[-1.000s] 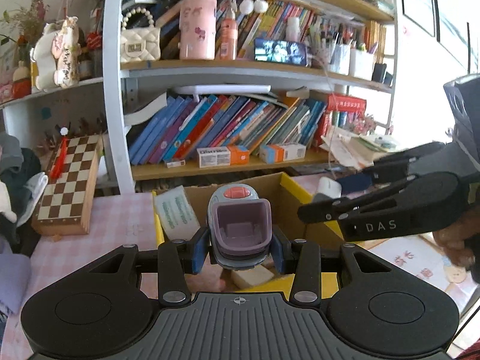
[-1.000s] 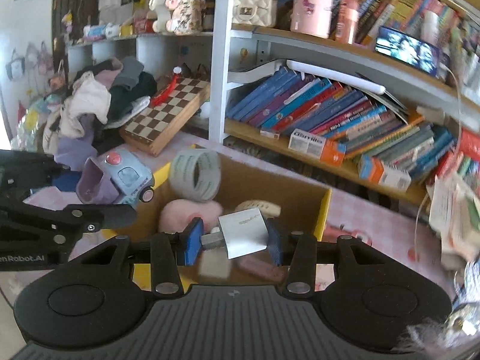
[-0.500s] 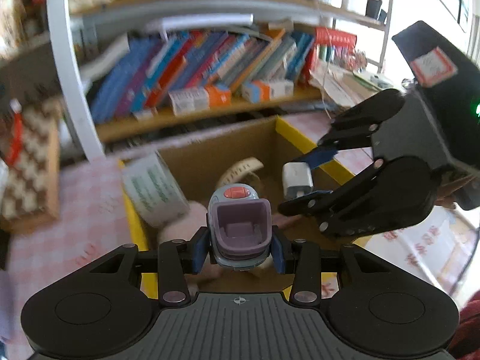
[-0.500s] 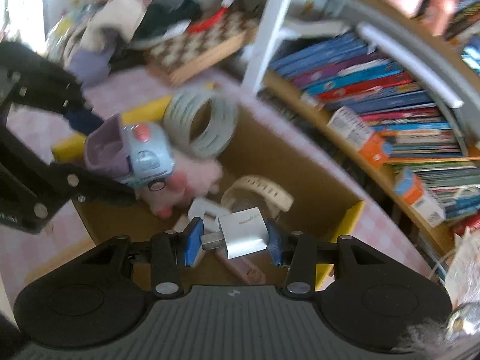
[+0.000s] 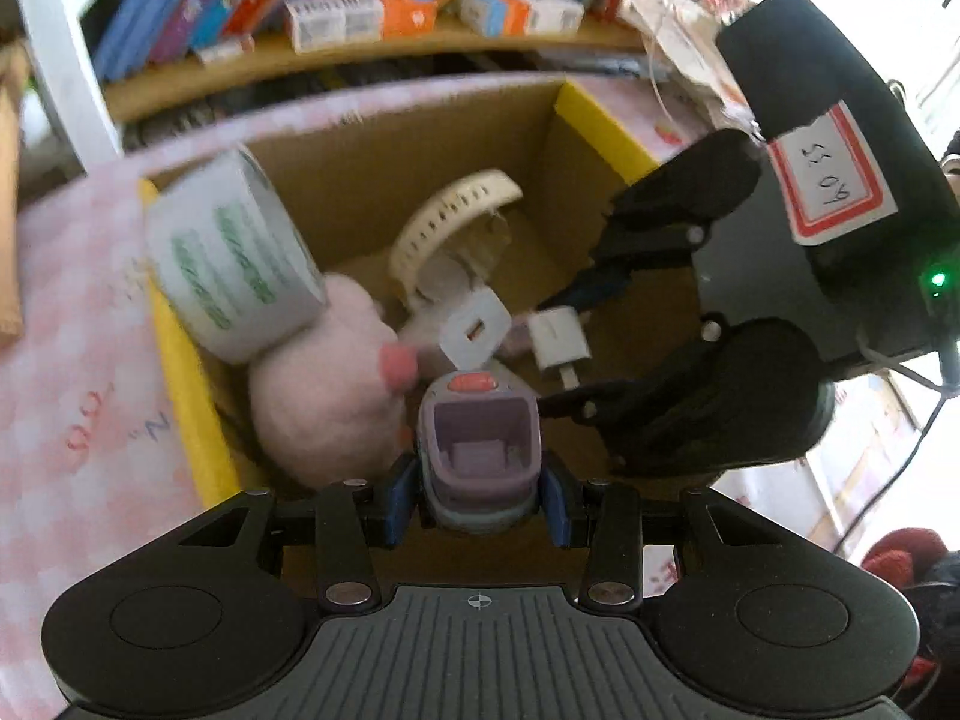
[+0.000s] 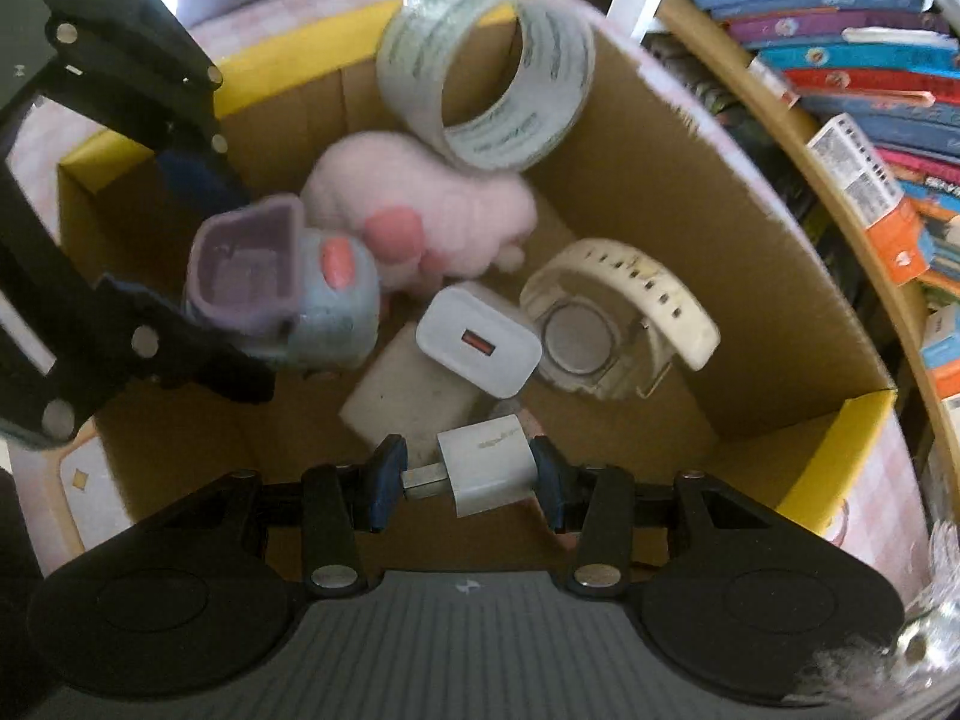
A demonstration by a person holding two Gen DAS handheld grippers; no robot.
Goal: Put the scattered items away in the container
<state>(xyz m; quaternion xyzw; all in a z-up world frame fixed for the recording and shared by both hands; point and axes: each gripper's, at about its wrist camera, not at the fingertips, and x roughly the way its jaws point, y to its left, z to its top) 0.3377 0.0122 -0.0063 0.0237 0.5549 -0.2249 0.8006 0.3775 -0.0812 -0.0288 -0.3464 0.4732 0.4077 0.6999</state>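
Both tools hang over the cardboard box (image 6: 708, 192): left tool (image 5: 478, 495) clamps the toy car (image 5: 477, 456), right tool (image 6: 465, 474) clamps the small charger (image 6: 486, 468) (prongs sideways), box floor directly below.

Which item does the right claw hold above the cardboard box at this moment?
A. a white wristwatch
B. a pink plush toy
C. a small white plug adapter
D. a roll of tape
C: the right claw is closed on the small white plug adapter, while the tape roll, wristwatch and plush toy lie in the cardboard box.
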